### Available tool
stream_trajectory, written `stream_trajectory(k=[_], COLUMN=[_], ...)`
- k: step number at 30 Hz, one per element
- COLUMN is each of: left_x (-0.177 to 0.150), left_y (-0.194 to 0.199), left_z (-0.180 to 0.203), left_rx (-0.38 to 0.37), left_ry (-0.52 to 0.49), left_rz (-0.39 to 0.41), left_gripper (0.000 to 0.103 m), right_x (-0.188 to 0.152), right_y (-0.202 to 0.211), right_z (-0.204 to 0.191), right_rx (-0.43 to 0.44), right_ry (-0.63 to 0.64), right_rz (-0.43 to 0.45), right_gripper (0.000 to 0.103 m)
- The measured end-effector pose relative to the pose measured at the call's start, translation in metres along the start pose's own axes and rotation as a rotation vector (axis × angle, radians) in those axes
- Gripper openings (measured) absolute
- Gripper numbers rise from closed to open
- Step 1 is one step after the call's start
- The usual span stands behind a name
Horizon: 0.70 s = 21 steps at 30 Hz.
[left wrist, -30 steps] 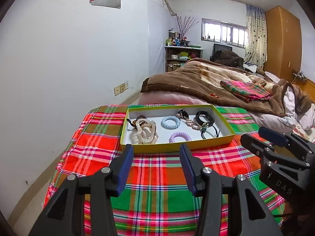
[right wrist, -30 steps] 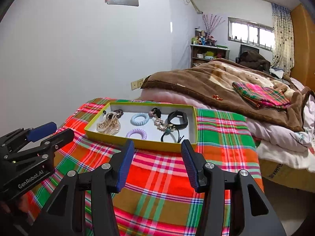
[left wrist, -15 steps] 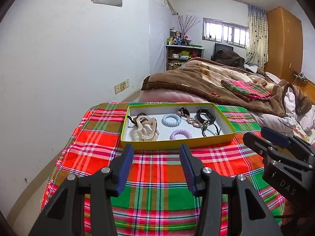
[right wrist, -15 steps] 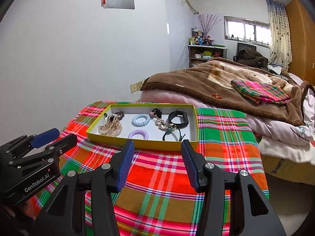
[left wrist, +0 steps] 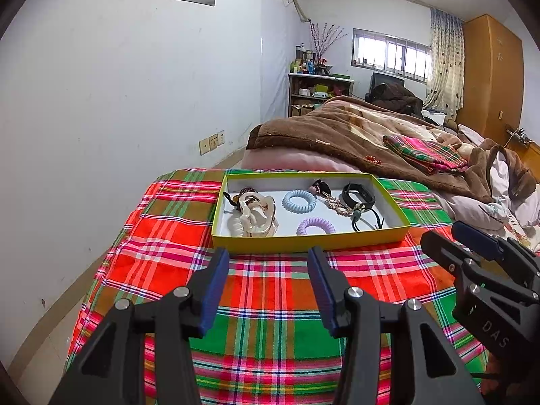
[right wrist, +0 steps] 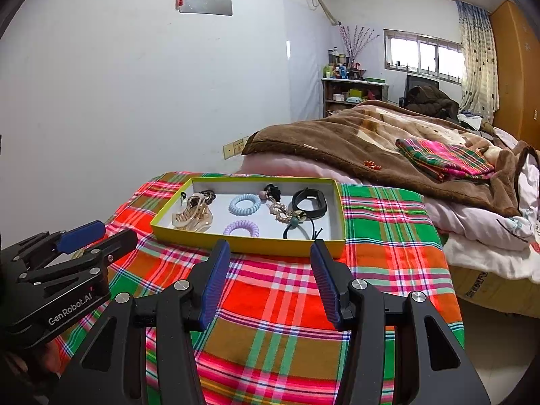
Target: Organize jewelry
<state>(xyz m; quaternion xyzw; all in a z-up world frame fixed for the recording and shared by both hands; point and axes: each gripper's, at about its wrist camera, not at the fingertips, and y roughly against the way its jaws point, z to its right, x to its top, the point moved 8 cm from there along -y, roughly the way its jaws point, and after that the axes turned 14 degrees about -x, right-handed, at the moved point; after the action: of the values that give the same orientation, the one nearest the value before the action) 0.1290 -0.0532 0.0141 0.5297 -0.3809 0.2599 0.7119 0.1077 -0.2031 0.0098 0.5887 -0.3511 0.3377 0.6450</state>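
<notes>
A yellow-green tray [left wrist: 303,237] [right wrist: 243,243] lies on a plaid-covered table. In it are a cream hair claw [left wrist: 253,217] [right wrist: 192,217], a blue coil hair tie [left wrist: 298,200] [right wrist: 244,203], a purple coil hair tie [left wrist: 315,226] [right wrist: 241,227], a beaded piece [left wrist: 335,204] [right wrist: 280,211], a black band [left wrist: 358,194] [right wrist: 308,202] and a black elastic [left wrist: 368,222] [right wrist: 297,229]. My left gripper [left wrist: 268,256] [right wrist: 98,233] is open and empty, just short of the tray. My right gripper [right wrist: 270,249] [left wrist: 449,233] is open and empty beside it.
The plaid tablecloth [left wrist: 270,290] covers the table, whose left edge drops to the floor by a white wall [left wrist: 101,101]. A bed with a brown blanket [left wrist: 354,138] and a folded plaid cloth [left wrist: 428,155] lies behind the tray. A shelf [left wrist: 317,91] stands at the back.
Both grippers have drawn back and risen slightly from the tray, which now sits farther away in both views. Both stay open and empty.
</notes>
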Motion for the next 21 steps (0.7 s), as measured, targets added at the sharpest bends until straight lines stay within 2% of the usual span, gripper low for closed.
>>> stream_trajectory(k=[21], left_x=[0.0008], left_y=[0.0025], left_z=[-0.002], left_rx=[-0.002], left_ry=[0.007], left_rz=[0.0], left_gripper=[0.05], right_x=[0.0002], right_y=[0.0055], right_z=[-0.0034], right_rx=[0.001], right_ry=[0.001], right_rz=[0.006], right_gripper=[0.05])
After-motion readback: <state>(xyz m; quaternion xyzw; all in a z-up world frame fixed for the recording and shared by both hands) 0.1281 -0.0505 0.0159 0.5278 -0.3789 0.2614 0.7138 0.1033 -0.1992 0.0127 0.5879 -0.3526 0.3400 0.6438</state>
